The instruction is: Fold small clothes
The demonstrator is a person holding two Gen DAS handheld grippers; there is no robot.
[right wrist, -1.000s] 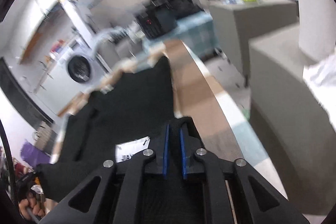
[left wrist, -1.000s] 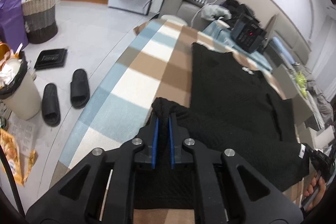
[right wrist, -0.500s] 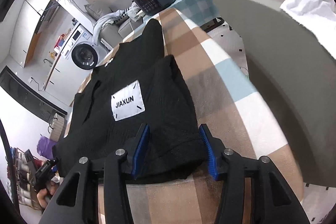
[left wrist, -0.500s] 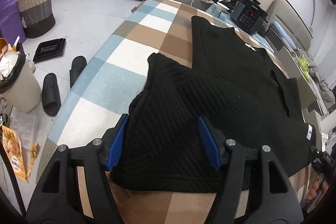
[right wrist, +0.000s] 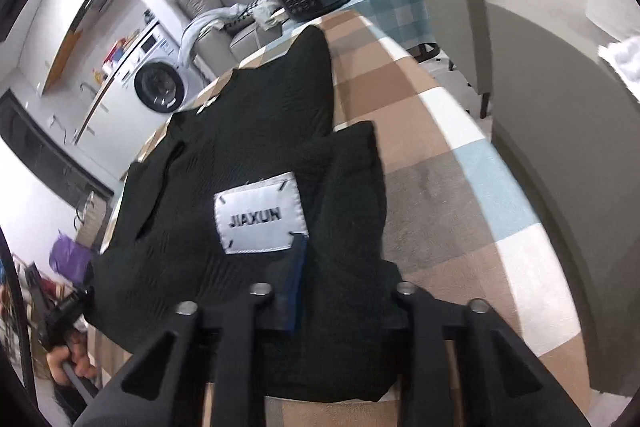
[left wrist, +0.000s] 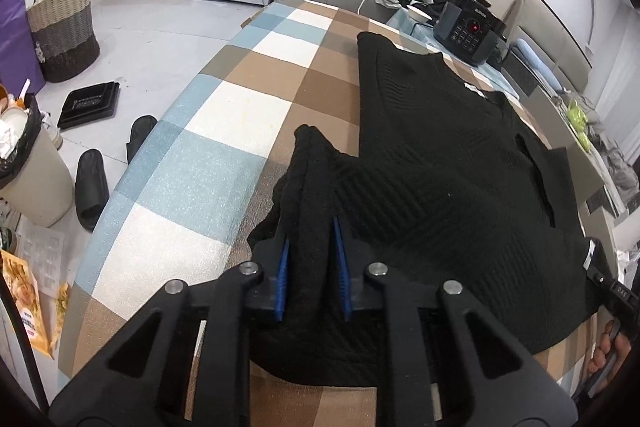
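Both grippers' jaws, spread wide over the knit half a second ago, have just been closing and now pinch fabric. On the left wrist view the left gripper [left wrist: 310, 267] stands nearly closed, a bunched ridge of the black sweater [left wrist: 460, 155] squeezed between its blue pads. On the right wrist view the right gripper [right wrist: 320, 279] is likewise almost closed on cloth just beside the white label [right wrist: 260, 217]; only one blue pad shows, the other is buried in the knit. The sweater lies on the checked table [left wrist: 224, 131], its near part doubled over, its far end stretching toward the black appliance [left wrist: 468, 31]. With both near corners gripped, the garment looks ready to be lifted for the next fold, though bunched fabric may come up unevenly.
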